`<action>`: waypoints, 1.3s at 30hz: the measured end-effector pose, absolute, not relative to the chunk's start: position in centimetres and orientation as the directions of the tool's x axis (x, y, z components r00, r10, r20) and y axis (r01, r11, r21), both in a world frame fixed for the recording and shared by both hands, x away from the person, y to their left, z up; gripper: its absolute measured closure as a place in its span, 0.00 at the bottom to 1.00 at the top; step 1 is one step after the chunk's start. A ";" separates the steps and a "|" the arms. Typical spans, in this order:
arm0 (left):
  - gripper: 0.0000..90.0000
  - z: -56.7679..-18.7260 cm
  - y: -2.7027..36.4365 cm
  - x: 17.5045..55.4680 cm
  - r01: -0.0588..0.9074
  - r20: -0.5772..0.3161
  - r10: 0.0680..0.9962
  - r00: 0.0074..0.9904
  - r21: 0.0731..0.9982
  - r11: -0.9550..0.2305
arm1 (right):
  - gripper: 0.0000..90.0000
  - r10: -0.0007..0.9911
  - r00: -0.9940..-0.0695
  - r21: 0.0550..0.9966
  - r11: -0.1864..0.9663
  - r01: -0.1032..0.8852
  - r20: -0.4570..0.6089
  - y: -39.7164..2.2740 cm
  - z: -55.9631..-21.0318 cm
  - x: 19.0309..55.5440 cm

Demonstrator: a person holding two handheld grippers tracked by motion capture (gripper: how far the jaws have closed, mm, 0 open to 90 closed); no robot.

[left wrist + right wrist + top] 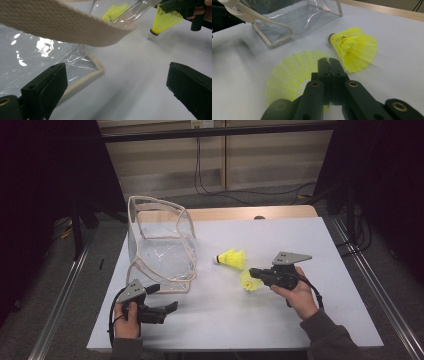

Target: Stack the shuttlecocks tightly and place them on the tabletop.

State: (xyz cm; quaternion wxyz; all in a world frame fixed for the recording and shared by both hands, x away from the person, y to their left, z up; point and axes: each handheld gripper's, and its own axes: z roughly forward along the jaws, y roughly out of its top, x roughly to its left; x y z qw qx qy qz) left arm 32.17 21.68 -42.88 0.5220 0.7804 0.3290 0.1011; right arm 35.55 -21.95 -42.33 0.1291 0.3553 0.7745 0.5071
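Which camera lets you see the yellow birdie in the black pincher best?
The right gripper view: the held shuttlecock is close up, its net skirt pinched in the shut right gripper. The high view shows it small beside the second shuttlecock. The left gripper view shows it far off, cork end down.

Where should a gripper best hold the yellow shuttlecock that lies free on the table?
Probably the shuttlecock is best gripped on its mesh skirt, coming from above: it lies on its side, cork toward the bag, and the skirt is its widest, softest part.
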 end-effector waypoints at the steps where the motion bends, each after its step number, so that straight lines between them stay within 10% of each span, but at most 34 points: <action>1: 0.04 -42.9 21.7 32.2 0.408 -0.186 0.617 0.765 0.881 -0.241 | 0.99 0.681 -0.715 0.876 0.236 0.421 0.159 -22.0 -42.4 35.5; 39: 0.04 -42.9 21.6 32.2 0.408 -0.187 0.615 0.766 0.880 -0.241 | 0.80 0.749 -0.655 0.882 0.240 0.406 0.098 -23.8 -42.3 35.4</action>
